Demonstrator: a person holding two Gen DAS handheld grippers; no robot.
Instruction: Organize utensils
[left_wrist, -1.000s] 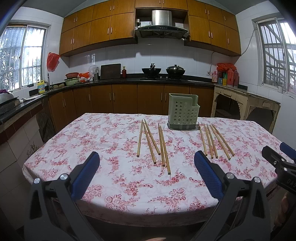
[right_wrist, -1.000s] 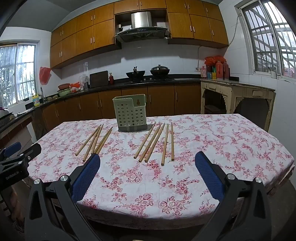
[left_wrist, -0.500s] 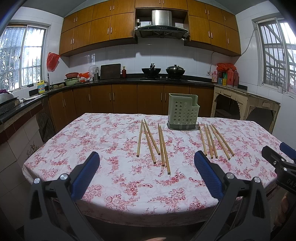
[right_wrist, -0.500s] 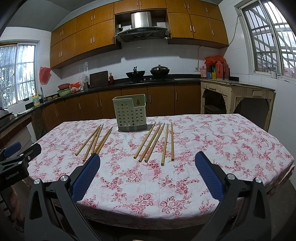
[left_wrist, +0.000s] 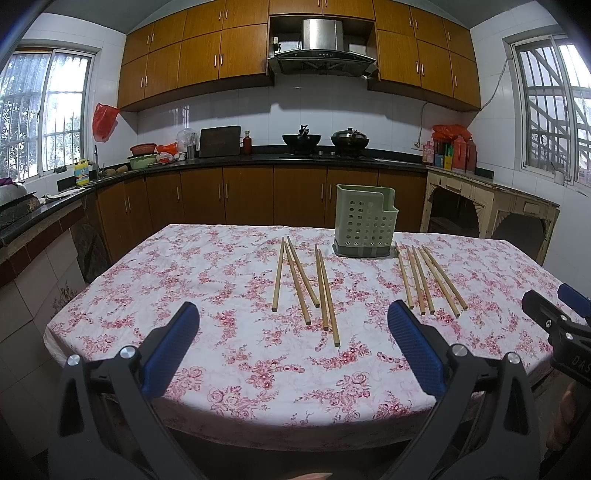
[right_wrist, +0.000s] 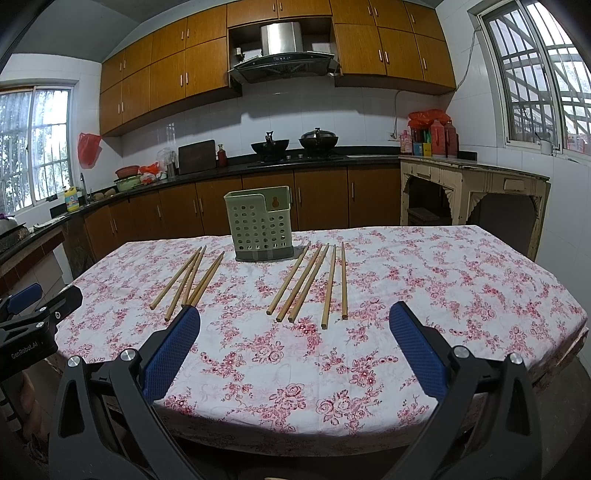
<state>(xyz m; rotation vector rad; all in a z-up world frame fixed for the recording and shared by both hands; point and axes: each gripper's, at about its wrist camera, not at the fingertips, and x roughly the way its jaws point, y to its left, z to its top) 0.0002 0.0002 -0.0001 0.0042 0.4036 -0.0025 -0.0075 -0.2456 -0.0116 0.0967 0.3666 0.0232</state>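
Note:
A pale green perforated utensil holder (left_wrist: 365, 225) (right_wrist: 261, 227) stands upright at the far middle of the floral table (left_wrist: 229, 369) (right_wrist: 461, 280). Several wooden chopsticks lie flat in two groups: a left group (left_wrist: 304, 282) (right_wrist: 188, 278) and a right group (left_wrist: 428, 278) (right_wrist: 314, 282). My left gripper (left_wrist: 291, 347) is open and empty above the near table edge. My right gripper (right_wrist: 293, 345) is open and empty above the near edge too. Each gripper shows at the side of the other's view: the right one (left_wrist: 557, 325), the left one (right_wrist: 37, 314).
Brown cabinets and a black counter (left_wrist: 258, 157) with pots and a stove run behind the table. A cream side table (right_wrist: 476, 184) stands at the right wall. The table's near edge (right_wrist: 332, 435) is just ahead of both grippers.

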